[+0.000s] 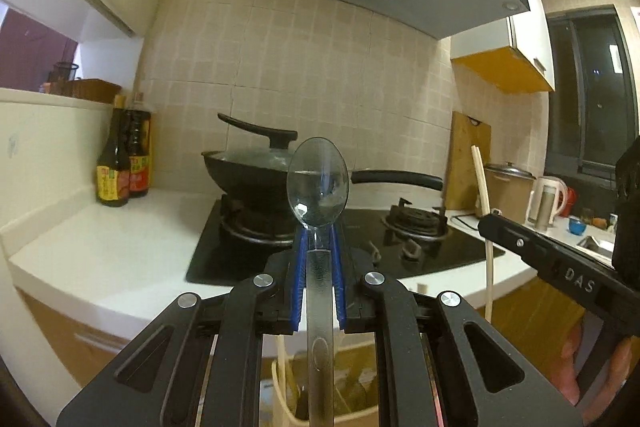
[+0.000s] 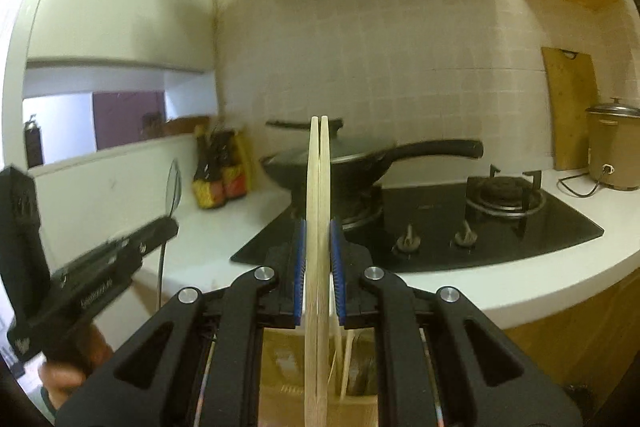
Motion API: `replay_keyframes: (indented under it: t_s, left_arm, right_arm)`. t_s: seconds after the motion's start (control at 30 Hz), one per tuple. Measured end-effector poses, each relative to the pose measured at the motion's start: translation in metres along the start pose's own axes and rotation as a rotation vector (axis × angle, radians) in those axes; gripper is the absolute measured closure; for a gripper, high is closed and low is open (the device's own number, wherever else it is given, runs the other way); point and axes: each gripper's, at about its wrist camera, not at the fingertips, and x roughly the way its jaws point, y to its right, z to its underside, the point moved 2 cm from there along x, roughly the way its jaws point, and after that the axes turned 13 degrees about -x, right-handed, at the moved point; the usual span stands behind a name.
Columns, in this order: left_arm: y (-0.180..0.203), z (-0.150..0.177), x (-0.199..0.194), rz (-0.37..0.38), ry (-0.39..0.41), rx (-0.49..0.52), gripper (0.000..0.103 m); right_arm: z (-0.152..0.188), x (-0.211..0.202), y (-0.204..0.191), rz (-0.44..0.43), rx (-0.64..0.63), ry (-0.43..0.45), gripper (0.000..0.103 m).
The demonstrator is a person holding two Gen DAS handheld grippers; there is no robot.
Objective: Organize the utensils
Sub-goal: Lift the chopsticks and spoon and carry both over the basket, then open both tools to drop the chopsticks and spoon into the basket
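One clear spoon, two chopsticks, each gripped.

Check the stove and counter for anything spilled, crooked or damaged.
Nothing stands out. The lidded wok sits squarely on its burner, the sauce bottles stand upright, and the white counter shows no spill. The cutting board leans against the wall.

The wok crowds the hob's left burner, its long handle reaching right; the white counter left of it lies bare up to the sauce bottles.
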Motion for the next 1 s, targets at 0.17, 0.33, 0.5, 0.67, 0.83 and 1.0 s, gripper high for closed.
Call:
replay_keyframes:
  t_s: [0.17,0.33,0.5,0.67,0.83,1.0]
  left_arm:
    - [-0.007,0.005,0.017,0.01,0.02,-0.031,0.093]
    - [-0.017,0.018,0.024,0.004,0.045,-0.051,0.092]
    - [-0.022,0.032,0.027,-0.011,0.044,-0.043,0.092]
    - [-0.032,0.039,0.012,-0.012,-0.019,-0.059,0.075]
    - [-0.036,0.039,-0.027,0.002,-0.035,-0.069,0.031]
    - [-0.026,0.043,-0.084,0.0,-0.023,-0.037,0.011]
  right_arm:
    - [0.004,0.02,0.006,0.057,-0.008,0.025,0.093]
    - [0.018,0.031,0.005,0.101,-0.028,0.049,0.093]
    - [0.032,0.031,0.003,0.105,-0.026,0.049,0.093]
    - [0.049,0.013,0.003,0.069,-0.015,-0.026,0.06]
    - [0.06,-0.029,0.001,0.045,-0.005,-0.057,0.052]
    - [0.069,-0.068,-0.012,-0.014,-0.012,-0.126,0.04]
